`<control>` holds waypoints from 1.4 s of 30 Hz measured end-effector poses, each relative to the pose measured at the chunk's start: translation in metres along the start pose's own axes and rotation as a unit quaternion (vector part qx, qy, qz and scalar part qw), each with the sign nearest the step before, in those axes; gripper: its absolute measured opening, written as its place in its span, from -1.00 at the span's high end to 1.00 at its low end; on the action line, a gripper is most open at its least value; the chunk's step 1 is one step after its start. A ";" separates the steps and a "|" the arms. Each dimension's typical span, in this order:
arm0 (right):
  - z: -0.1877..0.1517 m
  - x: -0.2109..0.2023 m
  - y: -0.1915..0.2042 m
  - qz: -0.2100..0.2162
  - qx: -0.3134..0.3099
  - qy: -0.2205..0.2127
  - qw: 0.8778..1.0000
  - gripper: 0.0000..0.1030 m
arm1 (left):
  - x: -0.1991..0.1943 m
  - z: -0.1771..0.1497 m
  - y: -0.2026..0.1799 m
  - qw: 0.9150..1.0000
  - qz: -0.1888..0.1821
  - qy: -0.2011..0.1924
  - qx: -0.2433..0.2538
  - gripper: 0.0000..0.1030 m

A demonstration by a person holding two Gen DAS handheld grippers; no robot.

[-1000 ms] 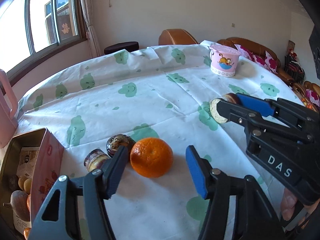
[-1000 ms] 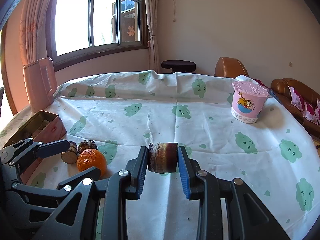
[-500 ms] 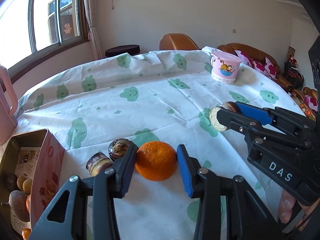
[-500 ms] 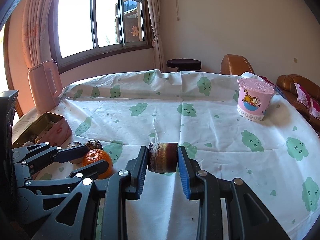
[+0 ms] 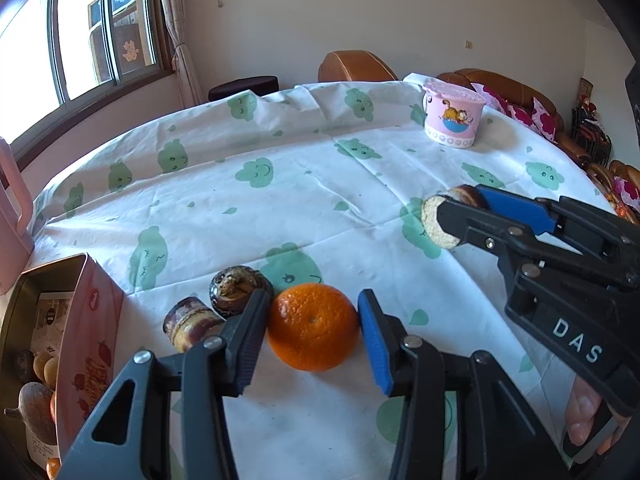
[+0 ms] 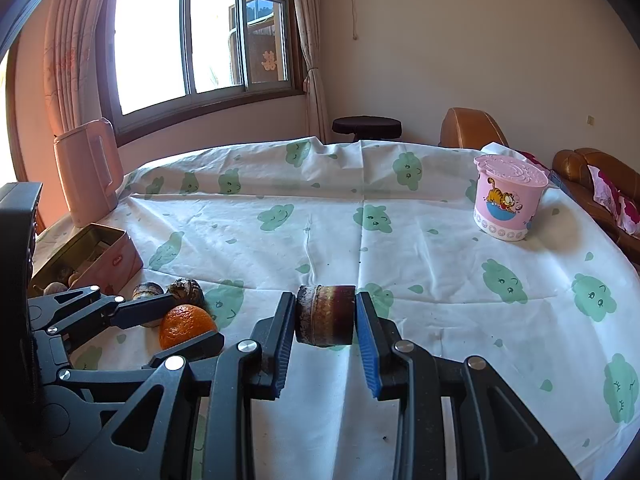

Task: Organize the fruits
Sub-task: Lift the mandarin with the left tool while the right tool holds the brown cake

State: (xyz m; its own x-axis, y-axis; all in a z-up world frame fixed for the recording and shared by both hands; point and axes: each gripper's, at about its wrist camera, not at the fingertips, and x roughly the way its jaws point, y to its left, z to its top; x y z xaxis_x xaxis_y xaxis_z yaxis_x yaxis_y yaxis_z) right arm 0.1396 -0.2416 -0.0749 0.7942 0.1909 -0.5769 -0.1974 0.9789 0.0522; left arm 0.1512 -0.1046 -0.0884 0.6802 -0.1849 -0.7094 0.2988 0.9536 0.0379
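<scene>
My left gripper [image 5: 312, 297] has the orange [image 5: 312, 328] between its jaws. The black pad appears to lie against the fruit at 9 o'clock and the blue pad [image 5: 372, 336] at 3 o'clock. The jaws have just been opening a little, but I judge that they hold it. The orange seems to rest on the tablecloth [image 5: 300, 200].

Just beyond the black finger, at 10 to 11 o'clock, two brown rolls lie close together, the coiled one [image 5: 238, 290] almost touching the orange and the striped one [image 5: 188, 322] beside it.

The open pink tin [image 5: 92, 320], with fruit already inside, stands near at 9 o'clock. I judge that is where the orange goes, a short carry to 9 o'clock past those two rolls. My left hand is the nearer one to the tin.

At 2 o'clock my right gripper [image 6: 325, 312] is pinched on another brown roll [image 6: 325, 318], held clear of the cloth. Its long axis runs from pad to pad, 9 to 3 o'clock.
</scene>
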 end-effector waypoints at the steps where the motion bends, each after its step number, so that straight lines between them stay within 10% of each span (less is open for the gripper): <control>1: 0.000 0.000 0.000 0.000 0.000 0.000 1.000 0.38 | -0.001 0.000 -0.001 1.000 0.000 -0.002 0.002 0.10; 42: -0.004 -0.030 0.010 0.004 -0.029 -0.079 0.996 0.38 | -0.050 -0.008 0.015 0.989 0.028 -0.137 -0.038 0.10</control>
State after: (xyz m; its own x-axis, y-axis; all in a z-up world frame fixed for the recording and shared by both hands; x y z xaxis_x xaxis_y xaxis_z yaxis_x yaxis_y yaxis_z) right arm 0.1115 -0.2375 -0.0602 0.8721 0.2131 -0.4405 -0.2343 0.9721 0.0064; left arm 0.1165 -0.0792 -0.0580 0.8536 -0.1786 -0.4893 0.2115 0.9773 0.0123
